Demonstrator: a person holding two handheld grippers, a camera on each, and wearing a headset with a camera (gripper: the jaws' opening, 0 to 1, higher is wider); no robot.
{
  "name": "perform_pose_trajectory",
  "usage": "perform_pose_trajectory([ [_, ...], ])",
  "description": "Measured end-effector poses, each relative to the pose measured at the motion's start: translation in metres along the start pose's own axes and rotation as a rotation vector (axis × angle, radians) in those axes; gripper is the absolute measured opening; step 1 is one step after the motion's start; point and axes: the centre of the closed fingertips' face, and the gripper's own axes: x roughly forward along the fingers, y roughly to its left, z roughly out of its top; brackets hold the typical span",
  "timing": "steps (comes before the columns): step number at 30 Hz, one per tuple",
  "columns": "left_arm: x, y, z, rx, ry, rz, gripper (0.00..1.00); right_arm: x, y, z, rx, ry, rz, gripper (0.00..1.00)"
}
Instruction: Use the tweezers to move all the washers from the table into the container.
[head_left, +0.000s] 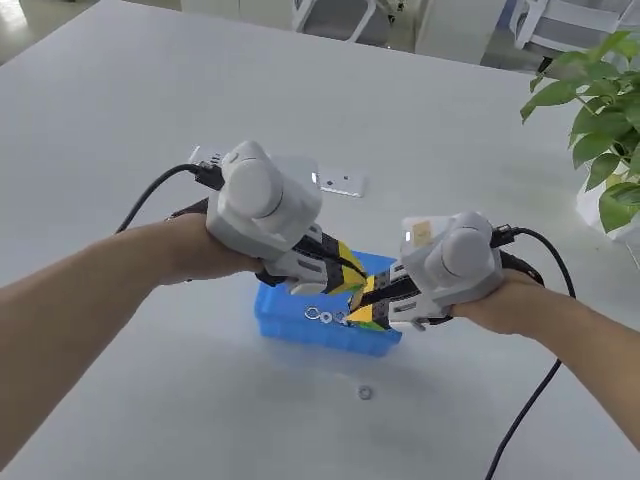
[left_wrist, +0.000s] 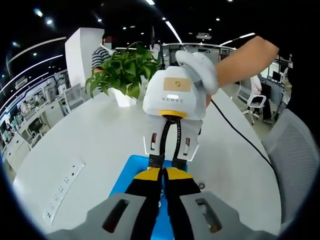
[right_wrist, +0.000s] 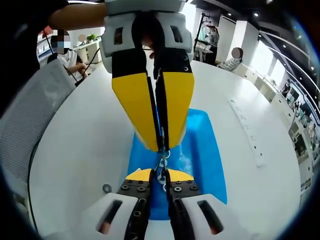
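Note:
Both grippers meet tip to tip over a blue container (head_left: 290, 327). My left gripper (head_left: 350, 280) comes in from the left and its yellow-tipped jaws (right_wrist: 160, 145) are pressed together on thin metal tweezers (right_wrist: 161, 159). My right gripper (head_left: 362, 305) faces it, and its jaws (right_wrist: 161, 176) are closed around the tweezers' lower end. A small ring seems to hang at the tweezers' tip, but it is too small to be sure. Two washers (head_left: 320, 316) lie inside the container. One washer (head_left: 365, 393) lies on the white table in front of the container, also seen as a small ring (right_wrist: 106, 188).
A white phone-like slab (head_left: 340, 182) and a power strip (head_left: 205, 155) lie beyond the container. A potted plant (head_left: 600, 110) stands at the table's right edge. Black cables trail from both grippers. Chairs and seated people show past the table.

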Motion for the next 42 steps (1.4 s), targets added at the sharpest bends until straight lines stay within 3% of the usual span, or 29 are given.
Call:
perform_pose_trajectory([
  [10,-0.002,0.008,0.004,0.012,-0.002,0.020,0.05,-0.006,-0.002,0.005,0.004,-0.009,-0.017,0.12],
  [19,-0.009,0.009,0.016,0.029,-0.018,0.030,0.05,-0.017,-0.004,0.013,0.017,-0.028,-0.043,0.15],
  [32,-0.016,0.002,0.034,0.022,-0.036,0.038,0.04,-0.036,0.001,0.021,0.034,-0.053,-0.088,0.19],
  [42,-0.020,-0.005,0.046,0.027,-0.045,0.026,0.04,-0.051,0.007,0.015,0.071,-0.058,-0.124,0.26],
])
